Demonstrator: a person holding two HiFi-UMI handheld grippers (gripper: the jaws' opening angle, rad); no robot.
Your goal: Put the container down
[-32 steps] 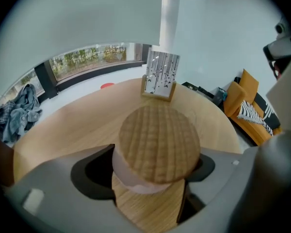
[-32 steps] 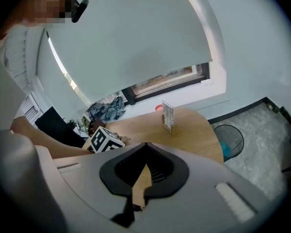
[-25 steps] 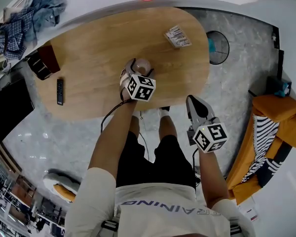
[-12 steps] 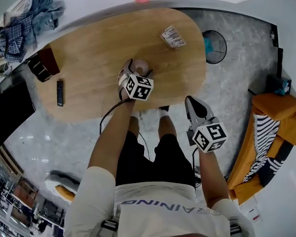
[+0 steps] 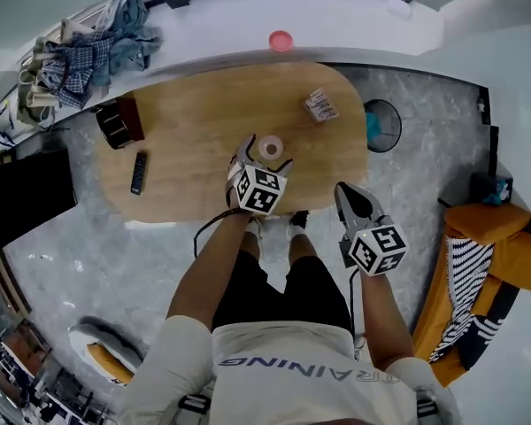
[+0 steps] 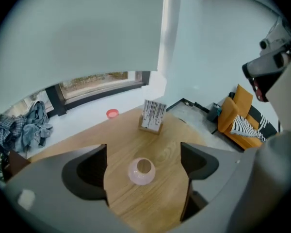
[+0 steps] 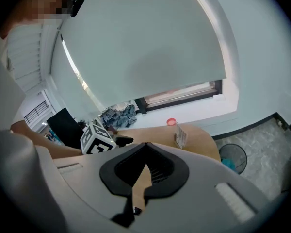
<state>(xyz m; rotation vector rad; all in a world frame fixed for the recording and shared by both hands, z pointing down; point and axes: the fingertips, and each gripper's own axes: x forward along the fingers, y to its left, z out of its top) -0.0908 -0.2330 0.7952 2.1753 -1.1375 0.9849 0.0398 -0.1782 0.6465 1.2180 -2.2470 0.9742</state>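
The container (image 6: 141,172), a small round pink vase with an open mouth, stands upright on the oval wooden table (image 6: 169,144). In the head view the container (image 5: 270,147) sits near the table's front edge. My left gripper (image 6: 143,150) straddles it with the jaws opening, and a gap shows on each side, so neither pad touches it. From above, the left gripper (image 5: 266,157) reaches in from the near side. My right gripper (image 5: 347,191) hangs off the table over the floor, and its jaws meet with nothing between them, as the right gripper view shows (image 7: 146,144).
A striped card stand (image 5: 319,105) sits at the table's far right. A remote (image 5: 138,173) and a dark box (image 5: 119,122) lie at its left. A red dish (image 5: 281,40) and a heap of clothes (image 5: 88,47) rest on the sill. A fan (image 5: 382,125) and an orange sofa (image 5: 496,264) stand on the right.
The left jaws have spread off the container, which now stands free on the table. The head view has pulled back and shows more of the room. The right gripper has hardly moved.
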